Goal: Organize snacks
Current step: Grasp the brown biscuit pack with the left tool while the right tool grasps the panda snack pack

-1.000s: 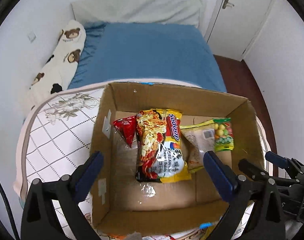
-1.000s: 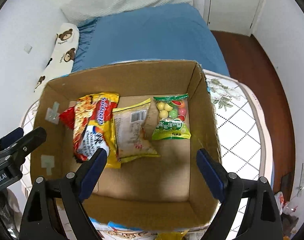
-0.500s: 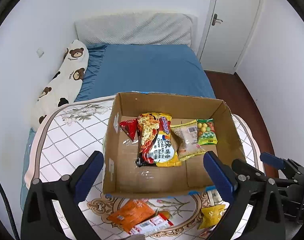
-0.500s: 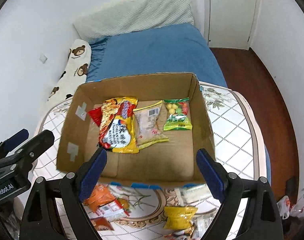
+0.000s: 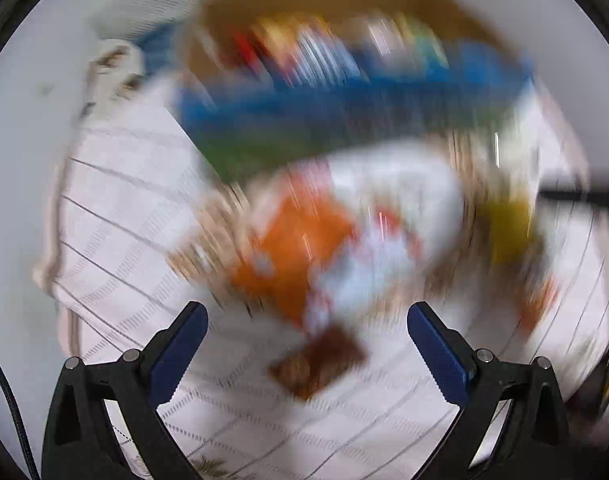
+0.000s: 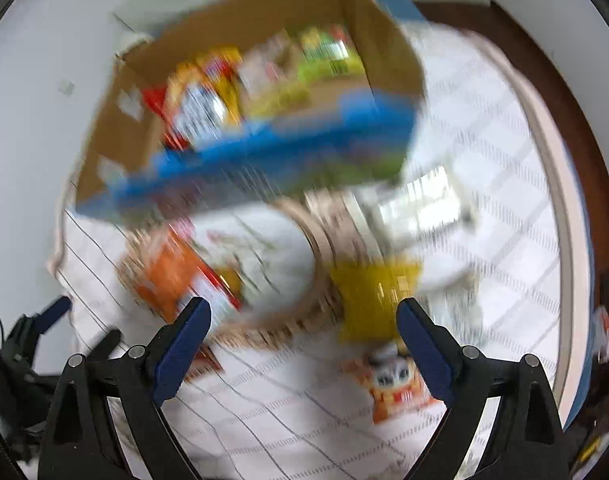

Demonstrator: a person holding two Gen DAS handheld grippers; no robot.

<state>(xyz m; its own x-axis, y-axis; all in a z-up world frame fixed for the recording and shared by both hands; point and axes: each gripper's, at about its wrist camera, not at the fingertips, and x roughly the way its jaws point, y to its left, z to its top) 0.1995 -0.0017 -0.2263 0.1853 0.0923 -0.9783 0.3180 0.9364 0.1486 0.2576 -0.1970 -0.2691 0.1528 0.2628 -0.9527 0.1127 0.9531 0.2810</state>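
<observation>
Both views are motion-blurred. A cardboard box with several snack packets inside stands at the far side of the table; it also shows in the left wrist view. In front of it lie loose snacks: an orange packet, a yellow packet, a brown packet, a silvery packet and an orange-white packet. My left gripper is open and empty above the brown packet. My right gripper is open and empty near the yellow packet.
The table has a white cloth with a diamond pattern and a round ornament in the middle. White walls are at the left, and dark wooden floor lies to the right of the table.
Both grippers pulled back from the box and tilted down toward the loose snacks in front of it. Both stay open and empty. The views have become blurred.
</observation>
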